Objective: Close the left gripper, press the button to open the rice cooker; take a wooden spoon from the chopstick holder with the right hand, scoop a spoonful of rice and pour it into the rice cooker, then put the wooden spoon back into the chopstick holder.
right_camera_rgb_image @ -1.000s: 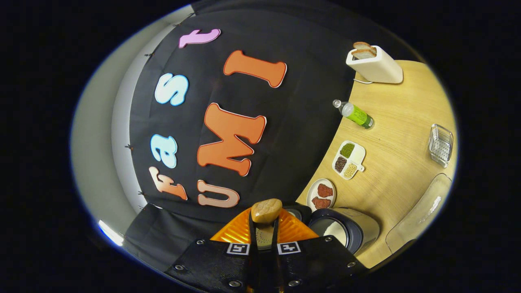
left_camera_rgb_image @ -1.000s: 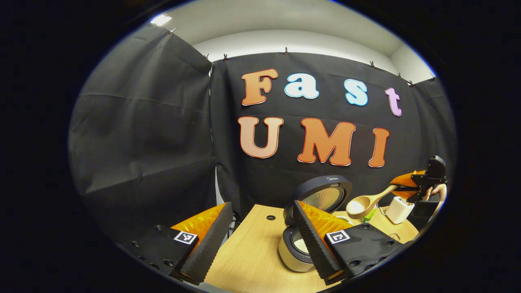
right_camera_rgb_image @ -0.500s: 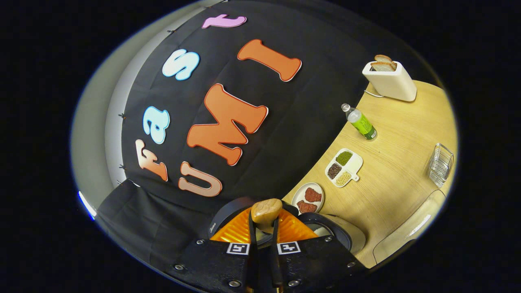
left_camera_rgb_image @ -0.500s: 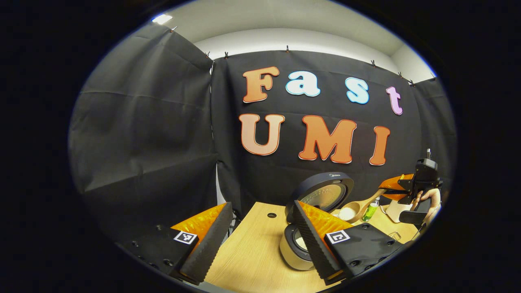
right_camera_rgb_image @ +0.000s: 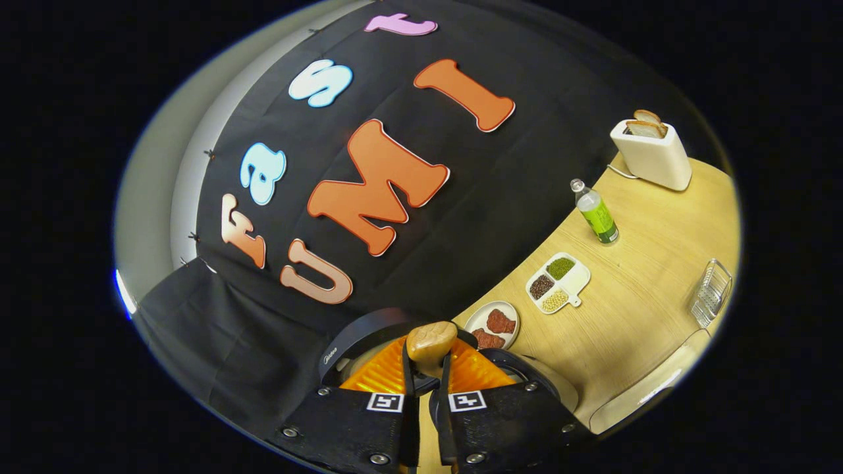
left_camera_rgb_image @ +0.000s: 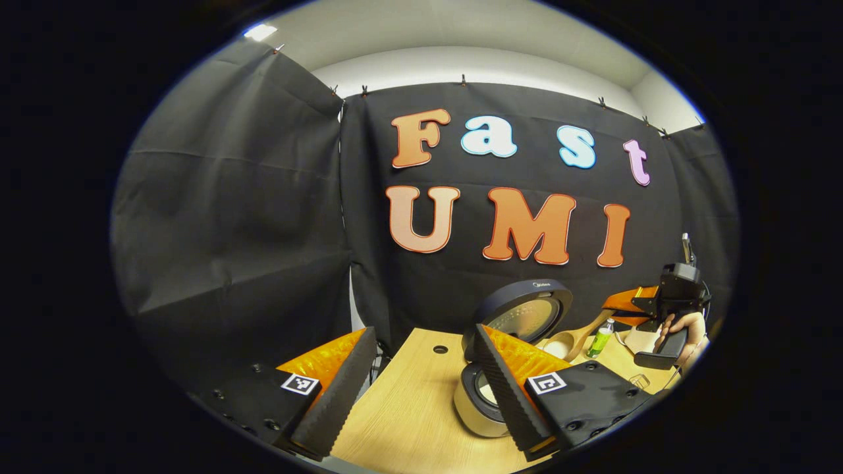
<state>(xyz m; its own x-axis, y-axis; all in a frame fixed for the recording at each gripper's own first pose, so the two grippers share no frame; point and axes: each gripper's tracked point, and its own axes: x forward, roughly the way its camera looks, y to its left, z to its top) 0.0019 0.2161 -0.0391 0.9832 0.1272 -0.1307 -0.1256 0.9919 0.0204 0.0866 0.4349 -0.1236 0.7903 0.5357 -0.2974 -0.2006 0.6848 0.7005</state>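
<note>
Partly hidden — wooden spoon (right_camera_rgb_image: 429,342) behind fingers (right_camera_rgb_image: 408,401)

Both grippers are built alike: the left gripper (left_camera_rgb_image: 421,388) and right gripper (right_camera_rgb_image: 425,388) have black ridged pads, orange ribbed backs, screwed black plates and square markers.

Staged kitchen set inside recording booth. Black cloth walls (left_camera_rgb_image: 237,217) clipped up below white ceiling (left_camera_rgb_image: 461,33). Wooden table (right_camera_rgb_image: 645,283) carries toaster (right_camera_rgb_image: 652,155), rice cooker (left_camera_rgb_image: 490,395), divided grain dish (right_camera_rgb_image: 556,283), meat plate (right_camera_rgb_image: 492,324), bottle (right_camera_rgb_image: 596,214).
</note>
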